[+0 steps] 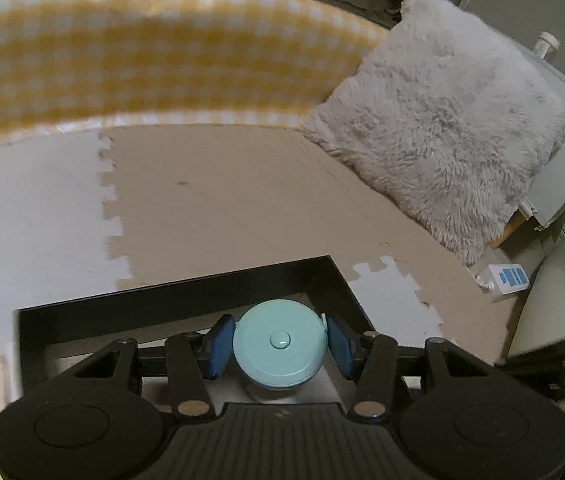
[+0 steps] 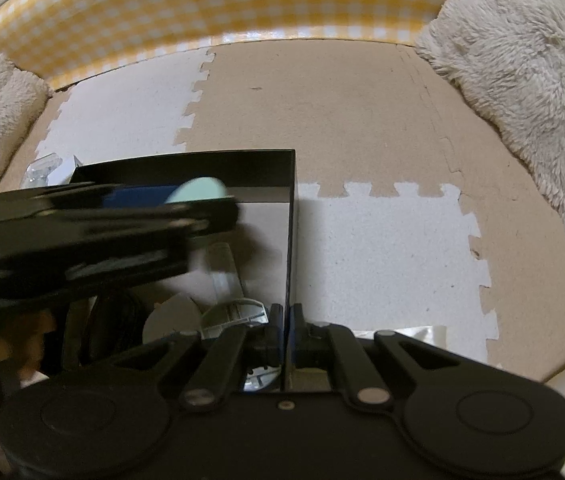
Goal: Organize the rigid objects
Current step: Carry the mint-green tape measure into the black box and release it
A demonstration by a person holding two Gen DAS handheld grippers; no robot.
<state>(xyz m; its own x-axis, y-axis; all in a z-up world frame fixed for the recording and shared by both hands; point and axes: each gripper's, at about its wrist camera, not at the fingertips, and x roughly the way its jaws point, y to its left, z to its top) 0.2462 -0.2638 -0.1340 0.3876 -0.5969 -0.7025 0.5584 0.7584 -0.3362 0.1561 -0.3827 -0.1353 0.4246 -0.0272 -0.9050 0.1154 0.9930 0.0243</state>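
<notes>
The left gripper (image 1: 280,344) clasps a round pale-teal tape measure with a centre button (image 1: 280,343) between its blue pads (image 1: 220,346), holding it above the black-walled rectangular box (image 1: 186,294). The right gripper (image 2: 287,328) is clamped on that box's right wall (image 2: 291,240), one finger on each side. Inside the box, small clear and grey items (image 2: 218,312) lie on the pale bottom, too blurred to identify. The box sits on a beige and white interlocking foam mat (image 2: 382,248). Farther back, a fluffy grey cushion (image 1: 442,136) leans near a yellow-and-white checked panel (image 1: 142,52).
</notes>
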